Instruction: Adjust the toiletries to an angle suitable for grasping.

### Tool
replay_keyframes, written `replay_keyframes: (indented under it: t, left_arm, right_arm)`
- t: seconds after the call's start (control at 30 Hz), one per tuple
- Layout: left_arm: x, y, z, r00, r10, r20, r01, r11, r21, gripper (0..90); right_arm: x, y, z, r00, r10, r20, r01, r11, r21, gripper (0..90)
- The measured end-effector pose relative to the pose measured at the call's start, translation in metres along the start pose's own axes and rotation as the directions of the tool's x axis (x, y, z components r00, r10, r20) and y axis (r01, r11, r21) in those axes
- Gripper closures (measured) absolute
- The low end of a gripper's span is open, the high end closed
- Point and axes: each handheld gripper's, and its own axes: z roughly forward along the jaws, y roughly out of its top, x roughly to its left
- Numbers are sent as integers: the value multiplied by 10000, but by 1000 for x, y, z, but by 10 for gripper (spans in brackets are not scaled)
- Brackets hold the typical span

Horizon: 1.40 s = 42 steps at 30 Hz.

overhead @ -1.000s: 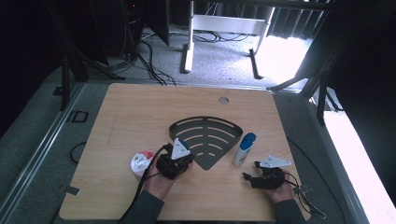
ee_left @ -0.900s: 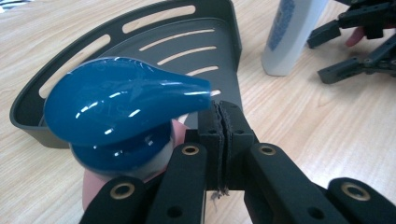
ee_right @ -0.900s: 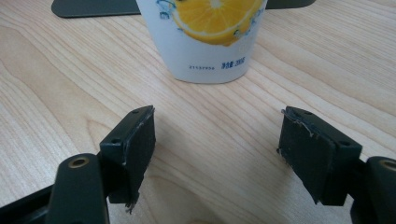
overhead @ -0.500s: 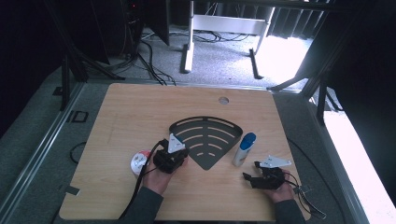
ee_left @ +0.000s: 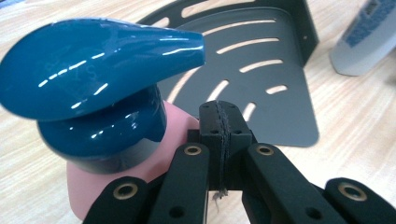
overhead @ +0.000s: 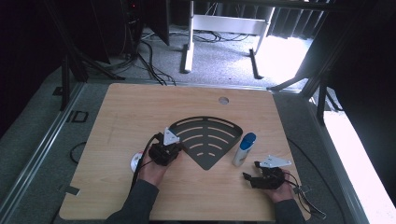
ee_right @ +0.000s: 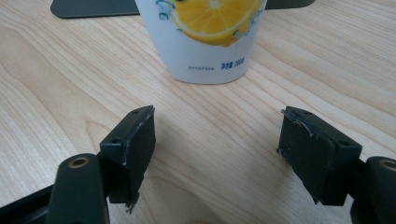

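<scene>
My left gripper (ee_left: 219, 109) is shut, its two pads pressed together with nothing between them. Close on its left stands a pink bottle (ee_left: 116, 172) with a glossy blue pump top (ee_left: 93, 65). Ahead of it lies a black fan-shaped slotted rack (ee_left: 275, 70). From above, the left gripper (overhead: 172, 148) sits at the left edge of the rack (overhead: 208, 140). My right gripper (ee_right: 217, 144) is open over bare wood, facing a white bottle with a lemon picture (ee_right: 212, 42). In the high view that white bottle (overhead: 243, 149) has a blue cap and stands just left of the right gripper (overhead: 249, 180).
A small white and red round thing (overhead: 135, 162) lies on the wooden table (overhead: 140, 112), partly hidden by the left hand. A round hole (overhead: 223, 100) is near the table's far edge. Cables trail off both grippers toward the front edge.
The left gripper has shifted a little to the left and away from the person, and its hand now covers more of the white and red thing. The right gripper has stayed put.
</scene>
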Motion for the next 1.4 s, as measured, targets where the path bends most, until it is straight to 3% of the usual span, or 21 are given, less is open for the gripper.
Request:
replay_keyframes:
  t: [0.27,0.43,0.5,0.63,0.73,0.83,0.97,1.1,1.4]
  left_arm:
    - [12,7,8,9995,-241,-180,241,9997,-7,892]
    - [8,2,6,9995,-326,51,327,9994,-83,875]
    - [6,-1,4,9994,-252,220,255,9996,-115,865]
    - [2,-6,0,9987,-220,463,231,9994,-244,852]
    - [-2,-9,-2,9975,-225,668,247,9991,-333,842]
    - [-6,-12,-3,9968,-160,781,190,9991,-376,836]
    - [-11,-16,-6,9940,-366,1029,431,9971,-621,835]
    - [-18,-18,-8,9956,-333,875,408,9955,-854,836]
    - [-15,-21,-4,9961,-262,845,304,9984,-480,833]
  right_arm:
    - [0,0,0,9997,145,180,-143,9999,-83,347]
    - [-2,2,-2,9989,320,328,-316,9994,-126,543]
    - [-4,3,-2,9976,609,340,-606,9981,-101,622]
    - [-6,9,-5,9956,710,614,-701,9974,-169,802]
    - [-10,17,-9,9926,873,840,-842,9957,-394,889]
    - [-15,26,-10,9910,1047,829,-991,9927,-690,898]
    - [-18,38,-6,9913,970,889,-907,9932,-728,900]
    - [-23,47,-1,9896,1107,919,-1042,9919,-726,900]
    - [-35,58,5,9903,1383,155,-1364,9867,-880,900]
